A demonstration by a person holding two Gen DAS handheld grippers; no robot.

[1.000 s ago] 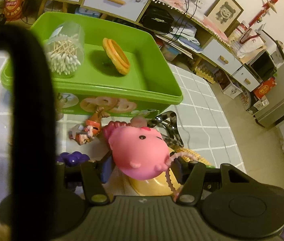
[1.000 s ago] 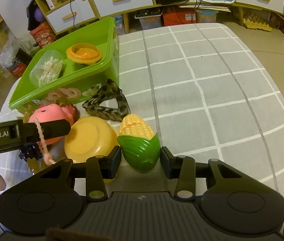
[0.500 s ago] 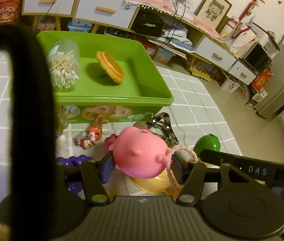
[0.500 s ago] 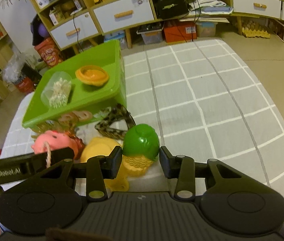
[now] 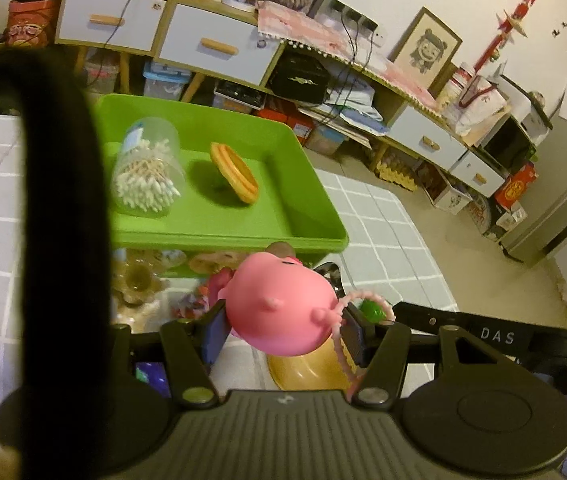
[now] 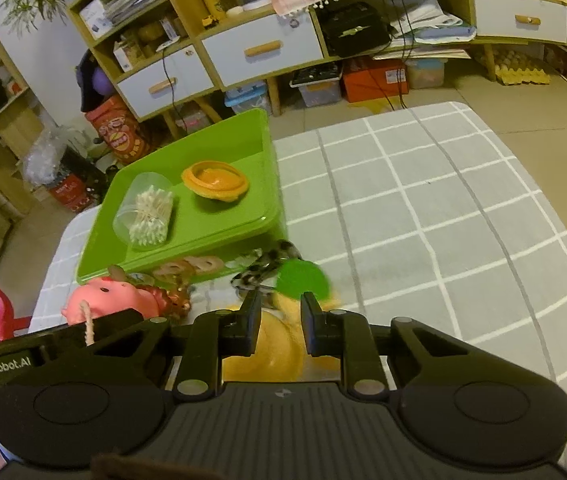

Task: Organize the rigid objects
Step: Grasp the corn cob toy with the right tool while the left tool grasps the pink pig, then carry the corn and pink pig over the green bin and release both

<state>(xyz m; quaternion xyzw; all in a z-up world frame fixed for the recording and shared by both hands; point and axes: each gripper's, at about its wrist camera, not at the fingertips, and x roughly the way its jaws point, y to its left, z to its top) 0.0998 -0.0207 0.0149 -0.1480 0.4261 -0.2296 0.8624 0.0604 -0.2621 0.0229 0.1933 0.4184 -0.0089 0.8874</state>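
Note:
My left gripper (image 5: 283, 330) is shut on a pink pig toy (image 5: 279, 308) and holds it above the table, just in front of the green bin (image 5: 315, 184). The pig also shows in the right wrist view (image 6: 107, 300). My right gripper (image 6: 279, 320) has narrow jaws; the toy corn (image 6: 303, 284), green husk end forward and blurred, is just beyond the fingertips, and I cannot tell if it is held. The green bin (image 6: 271, 160) holds a clear jar of cotton swabs (image 6: 145, 212) and an orange lid (image 6: 215, 180).
On the grey checked tablecloth (image 6: 443, 220) in front of the bin lie a yellow bowl (image 6: 263, 352), a tortoiseshell hair claw (image 6: 259, 272), a small red figure (image 6: 171, 300) and purple grapes (image 5: 151, 376). Shelves and drawers stand behind the table.
Both grippers rose and moved toward the bin. The pig stayed clamped in the left one. The corn tipped husk-forward and now sits at the right fingertips, whose jaws are closer together.

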